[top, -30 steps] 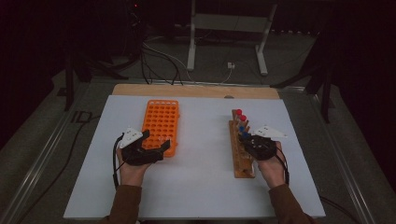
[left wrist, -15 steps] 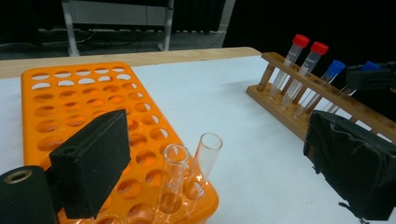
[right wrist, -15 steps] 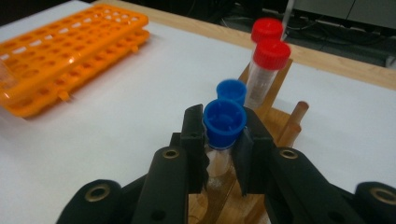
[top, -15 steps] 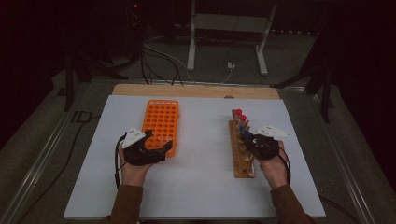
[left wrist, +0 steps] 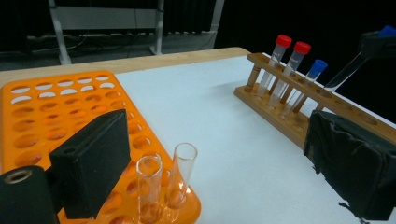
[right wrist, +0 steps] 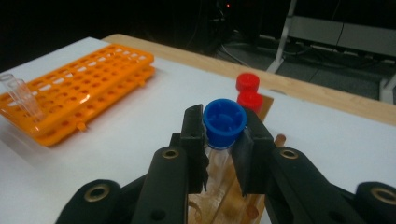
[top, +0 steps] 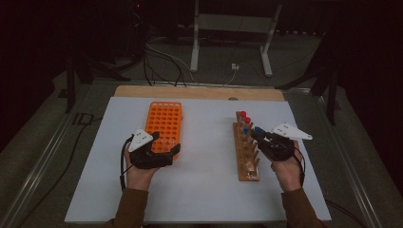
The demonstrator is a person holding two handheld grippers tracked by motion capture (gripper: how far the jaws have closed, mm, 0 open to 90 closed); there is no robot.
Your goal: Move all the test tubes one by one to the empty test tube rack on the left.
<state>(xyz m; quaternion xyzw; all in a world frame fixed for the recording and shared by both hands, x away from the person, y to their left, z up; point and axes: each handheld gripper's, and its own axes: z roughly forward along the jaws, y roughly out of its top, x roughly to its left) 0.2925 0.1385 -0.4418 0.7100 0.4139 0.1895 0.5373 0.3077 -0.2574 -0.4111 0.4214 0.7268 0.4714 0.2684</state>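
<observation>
Your right tongs (right wrist: 223,154) are clamped on a blue-capped tube (right wrist: 224,122), gripped just under the cap so it hangs upright and clears the holes of the wooden rack (top: 247,154) near the bench's right edge. Your left tongs (left wrist: 219,158) stand open and empty at the near end of the orange rack (top: 164,124), beside its two uncapped tubes (left wrist: 180,175), probably waiting to receive or steady the next tube.

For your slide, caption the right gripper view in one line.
Right gripper clamps a blue-capped tube above the wooden rack.
</observation>
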